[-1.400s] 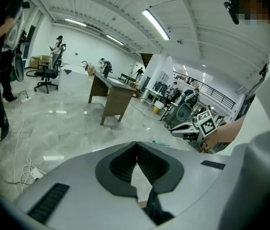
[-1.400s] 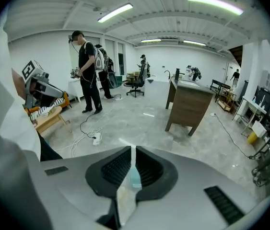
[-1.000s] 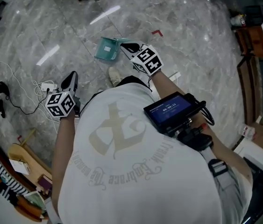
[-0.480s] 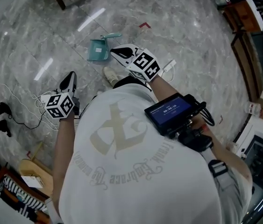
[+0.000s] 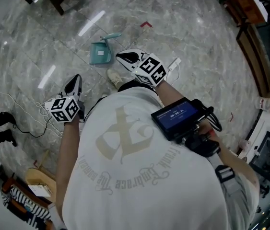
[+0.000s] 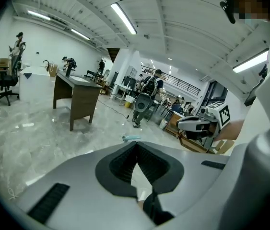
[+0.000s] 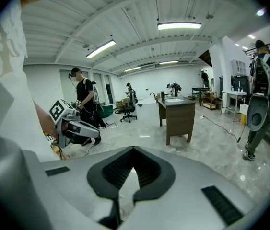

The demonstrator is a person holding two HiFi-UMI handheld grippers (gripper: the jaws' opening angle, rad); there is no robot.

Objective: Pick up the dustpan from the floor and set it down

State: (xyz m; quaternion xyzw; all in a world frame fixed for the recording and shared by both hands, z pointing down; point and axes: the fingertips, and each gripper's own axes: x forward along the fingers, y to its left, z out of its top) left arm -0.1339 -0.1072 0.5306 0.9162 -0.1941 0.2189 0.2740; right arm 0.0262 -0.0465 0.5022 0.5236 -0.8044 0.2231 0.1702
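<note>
Dustpan [image 5: 100,53], teal plastic, lies on the grey marble floor [image 5: 197,61] ahead of the person, with clear floor around it. Its handle [image 5: 114,35] sticks out from the back of the pan toward the upper right of the head view, so its long axis runs on that slant, and the scoop's mouth seems to face back toward the person's shoe [image 5: 117,78]. In the left gripper view it shows only as a small teal shape, far off and just above the jaw tips, so it lies roughly straight ahead of that tool.

The right gripper [image 5: 120,56] is the nearer one. In the head view its tips sit just beside the pan's right edge and point left toward it. It is carried well above the floor, though, and touches nothing. Its jaws are pressed together with nothing between them, and its own camera does not show the pan at all.

The left gripper [image 5: 76,79] hangs further back and to the left, with the pan ahead of it and off to its right. Its jaws are also closed and empty.

My judgement is that the pick-up falls to the right hand. It would have to drop toward the floor and spread its jaws across the slanted handle. Nothing has been grasped yet.
</note>
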